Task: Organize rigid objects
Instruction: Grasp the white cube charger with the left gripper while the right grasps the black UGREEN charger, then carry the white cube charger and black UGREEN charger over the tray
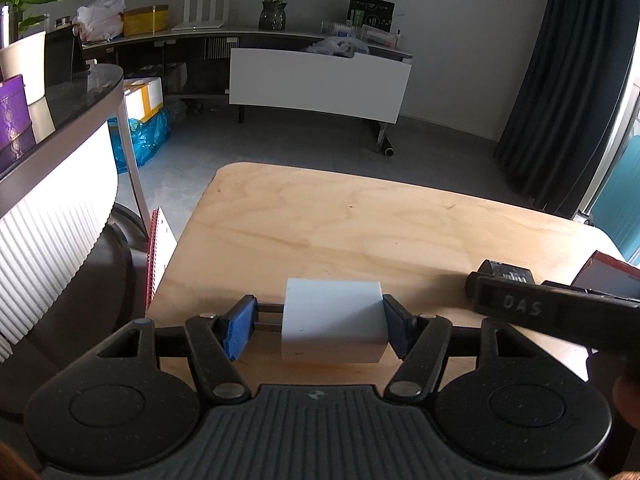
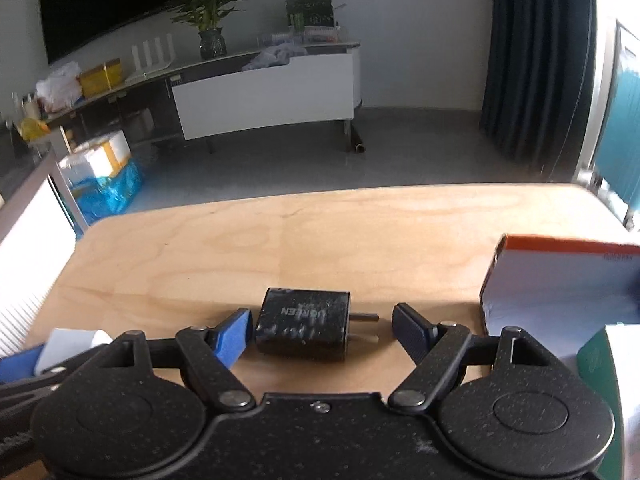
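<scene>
A: White charger first: where is it?

B: Low in the middle of the left wrist view, on the wooden table, not far from its near left edge. The left gripper has it between its fingers. The dark right pad touches the block's side, and the blue left pad meets the tips of its two metal prongs, so the jaws are closed on the charger lengthwise.

A: Room around it?

B: Bare plywood runs up to the rounded far edge in the upper middle of the frame. A red-spined notebook leans just off the table's left edge.

A: The other hand?

B: The right gripper points downward at a black charger lying flat at lower centre of the right wrist view. Its jaws stand wide. The charger lies between them, the blue pad just beside its left end, the dark pad clear of its prongs, which point right.

A: Anything crowding that side?

B: A white box with an orange rim stands at the right edge, and a green-and-white box sits below it.

A: Shapes, surfaces?

B: The white charger is a smooth matte block with rounded corners. The black one is glossy, scuffed and carries printed lettering. The table shows pale wood grain.
</scene>
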`<state>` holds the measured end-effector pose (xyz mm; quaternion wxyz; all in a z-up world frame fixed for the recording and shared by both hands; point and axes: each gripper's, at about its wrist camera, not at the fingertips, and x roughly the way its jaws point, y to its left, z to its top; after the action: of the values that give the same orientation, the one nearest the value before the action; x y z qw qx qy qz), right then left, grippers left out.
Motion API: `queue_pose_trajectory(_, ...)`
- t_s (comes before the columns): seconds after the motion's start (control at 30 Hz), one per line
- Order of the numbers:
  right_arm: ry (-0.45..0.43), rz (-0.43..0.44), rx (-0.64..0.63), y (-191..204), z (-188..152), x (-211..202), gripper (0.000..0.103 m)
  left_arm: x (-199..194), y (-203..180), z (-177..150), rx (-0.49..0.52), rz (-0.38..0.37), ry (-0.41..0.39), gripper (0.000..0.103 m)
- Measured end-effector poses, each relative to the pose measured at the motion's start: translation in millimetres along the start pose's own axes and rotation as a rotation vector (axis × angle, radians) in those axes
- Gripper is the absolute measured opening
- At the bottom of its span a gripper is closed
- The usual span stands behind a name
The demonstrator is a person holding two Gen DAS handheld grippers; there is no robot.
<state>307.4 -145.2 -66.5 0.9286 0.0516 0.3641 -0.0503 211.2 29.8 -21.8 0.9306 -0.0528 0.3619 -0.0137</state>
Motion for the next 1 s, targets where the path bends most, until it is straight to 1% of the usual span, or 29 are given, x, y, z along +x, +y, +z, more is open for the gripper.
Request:
queue_pose_trajectory(0.03,-0.008,-0.003,-0.017,2.3,-2.4,0.9,0.087,0.0,-0.1,-0.2,0.002,0.002,-0.001,0.067)
queue_pose_trajectory(0.07,-0.019,0.011,-0.025,2.6,-3.8,0.4,0.076,0.3,-0.3,0.0,0.003,0.004,-0.002,0.067)
queue_pose_trajectory(0.2,-0.021,0.034,-0.026,0.8,-6.5,-6.7,0.076,-2.7,1.2,0.7,0.006,0.007,-0.005,0.067)
queue_pose_trajectory(0.33,-0.034,0.042,-0.047,0.7,-8.4,-24.6,0.075,-12.4,-0.6,0.5,0.008,0.008,-0.015,0.067)
queue_pose_trajectory(0.6,-0.068,0.097,-0.06,-4.3,-10.5,-91.1,0.075,-49.5,-7.0,-6.0,0.01,0.018,-0.025,0.067)
queue_pose_trajectory(0.7,-0.062,0.113,-0.06,-8.6,-17.1,-115.7,0.075,-68.2,-10.6,-10.2,0.011,0.027,-0.031,0.067)
queue_pose_trajectory(0.8,-0.078,0.12,-0.079,-10.8,-26.5,-142.7,0.075,-87.0,-14.7,-16.4,0.007,0.018,-0.037,0.067)
queue_pose_trajectory(0.93,-0.084,0.142,-0.06,-17.7,-37.4,-173.4,0.075,-110.4,-19.9,-24.9,-0.004,0.01,-0.049,0.067)
queue_pose_trajectory(1.0,-0.098,0.139,-0.067,-21.2,-43.0,-188.4,0.075,-122.7,-22.2,-30.8,-0.007,0.0,-0.057,0.067)
